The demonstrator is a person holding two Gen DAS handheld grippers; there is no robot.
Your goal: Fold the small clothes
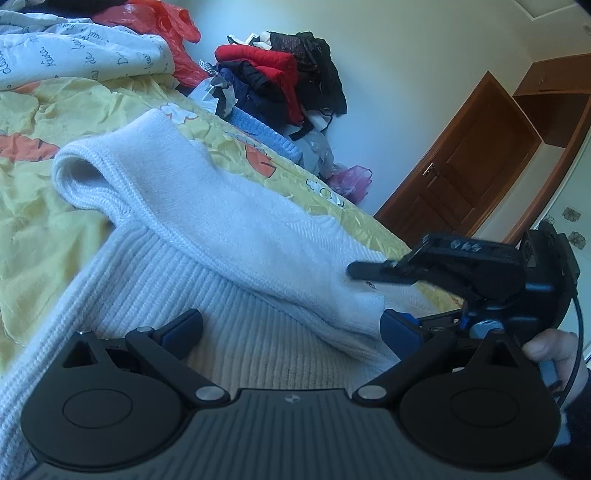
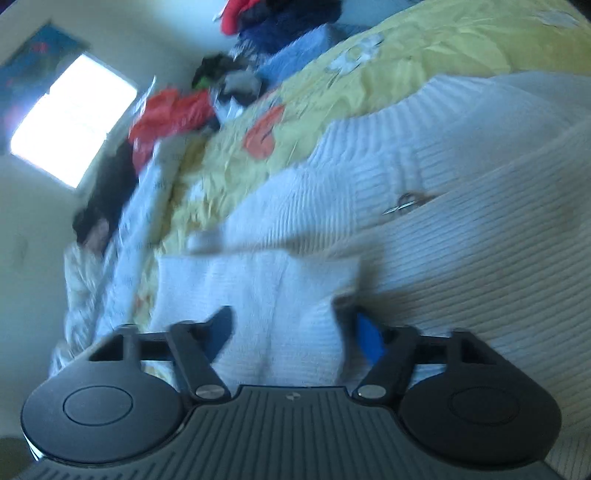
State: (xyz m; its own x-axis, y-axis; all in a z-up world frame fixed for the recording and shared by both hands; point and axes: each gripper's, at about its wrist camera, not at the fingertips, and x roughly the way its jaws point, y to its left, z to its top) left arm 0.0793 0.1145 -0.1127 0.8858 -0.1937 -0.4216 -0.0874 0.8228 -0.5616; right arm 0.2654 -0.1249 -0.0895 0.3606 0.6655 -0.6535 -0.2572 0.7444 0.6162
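A white ribbed knit sweater (image 1: 155, 288) lies on the yellow bedsheet (image 1: 33, 206). One sleeve (image 1: 229, 229) is folded across its body, cuff end near the right. My left gripper (image 1: 291, 325) is open just above the sweater body, fingers wide apart. My right gripper (image 1: 369, 273) shows in the left wrist view at the right, over the sleeve cuff. In the blurred right wrist view the right gripper (image 2: 291, 328) is open with the sleeve cuff (image 2: 266, 295) between its fingers. The sweater body (image 2: 461, 236) spreads to the right.
A pile of red, black and blue clothes (image 1: 284, 77) sits at the bed's far edge by the wall. A white printed blanket (image 1: 74, 51) and red plastic bag (image 1: 166, 29) lie at the back left. A brown wooden door (image 1: 465, 162) stands at the right.
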